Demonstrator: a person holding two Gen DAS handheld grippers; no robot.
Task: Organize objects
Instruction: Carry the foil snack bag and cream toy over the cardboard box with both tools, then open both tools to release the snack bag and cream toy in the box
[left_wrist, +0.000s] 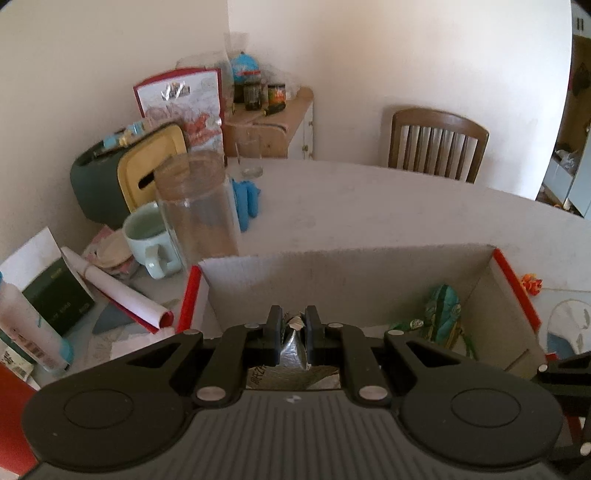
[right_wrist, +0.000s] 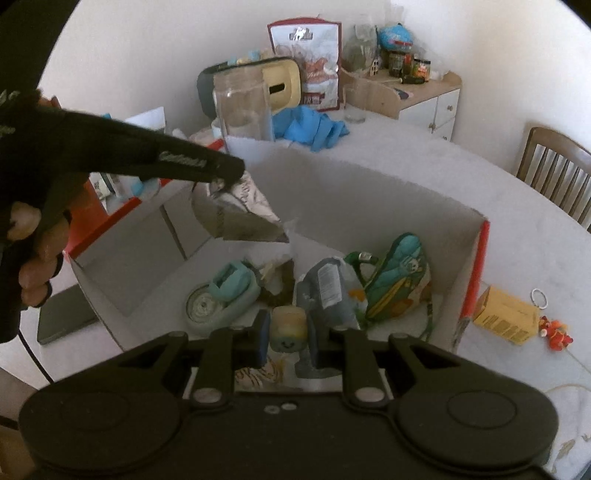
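My left gripper (left_wrist: 293, 326) is shut on a silver foil packet (left_wrist: 293, 349) and holds it above the open cardboard box (left_wrist: 332, 273). In the right wrist view the left gripper (right_wrist: 231, 176) comes in from the left with the silver foil packet (right_wrist: 240, 218) hanging over the box (right_wrist: 369, 192). My right gripper (right_wrist: 284, 330) is shut on a small yellow and blue toy with a smiling face (right_wrist: 290, 328), over the box's near side. Inside the box lie a teal tape dispenser (right_wrist: 221, 299), a grey pouch (right_wrist: 328, 291) and a green patterned pouch (right_wrist: 399, 280).
A tall clear glass jar (left_wrist: 195, 206), a pale green mug (left_wrist: 147, 236), blue gloves (left_wrist: 245, 197) and a dark green tissue box (left_wrist: 122, 173) stand at the table's left. A yellow carton (right_wrist: 506, 319) and an orange toy (right_wrist: 554, 330) lie right of the box. A wooden chair (left_wrist: 437, 142) stands behind the table.
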